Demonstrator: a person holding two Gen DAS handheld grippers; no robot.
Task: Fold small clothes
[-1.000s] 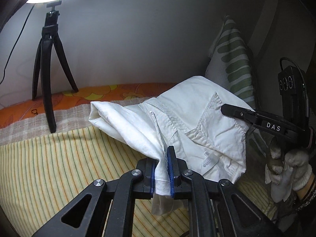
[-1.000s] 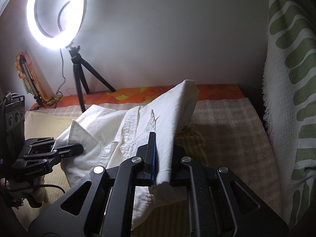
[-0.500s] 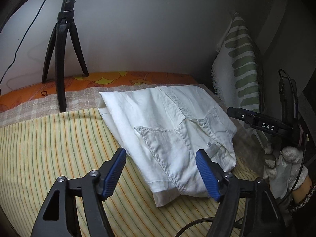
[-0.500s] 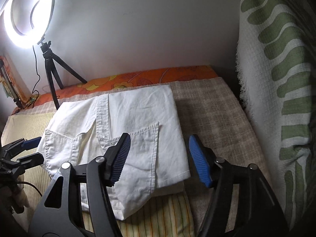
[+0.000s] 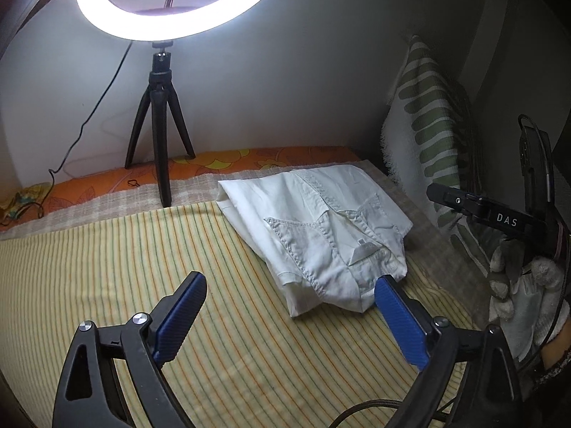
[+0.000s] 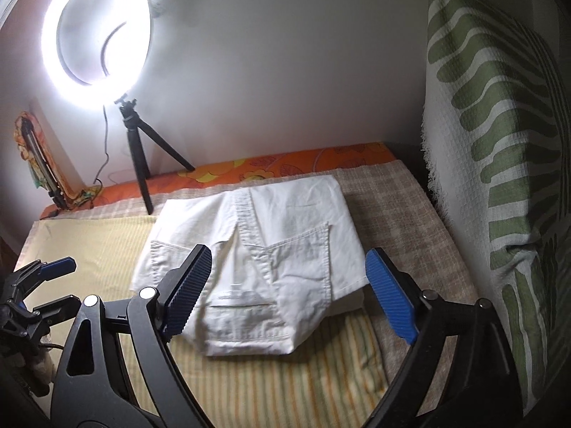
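Observation:
White shorts [image 5: 321, 228] [image 6: 271, 242] lie folded flat on the yellow striped cloth [image 5: 142, 256] and partly on a beige checked cloth [image 6: 385, 207]. My left gripper [image 5: 289, 280] hangs just in front of the shorts' near edge. Its jaws are opening, blue pads wide apart, nothing pressed between them. My right gripper [image 6: 288, 251] hovers above the near half of the shorts. Its jaws are opening too, and the pads are clear of the fabric. In the left wrist view, one black finger [image 5: 464, 201] of the right gripper shows at the right, above a gloved hand [image 5: 517, 285].
A lit ring light on a black tripod [image 5: 160, 142] [image 6: 139, 157] stands at the back by the wall, its cable trailing left. A green-and-white patterned cushion [image 5: 424, 135] [image 6: 499, 142] leans along the right side. An orange floral sheet [image 5: 249, 157] edges the back.
Both grippers were shut on the lifted shorts, then let go and opened wide. The shorts dropped flat into a folded stack, and both grippers drew back and upward.

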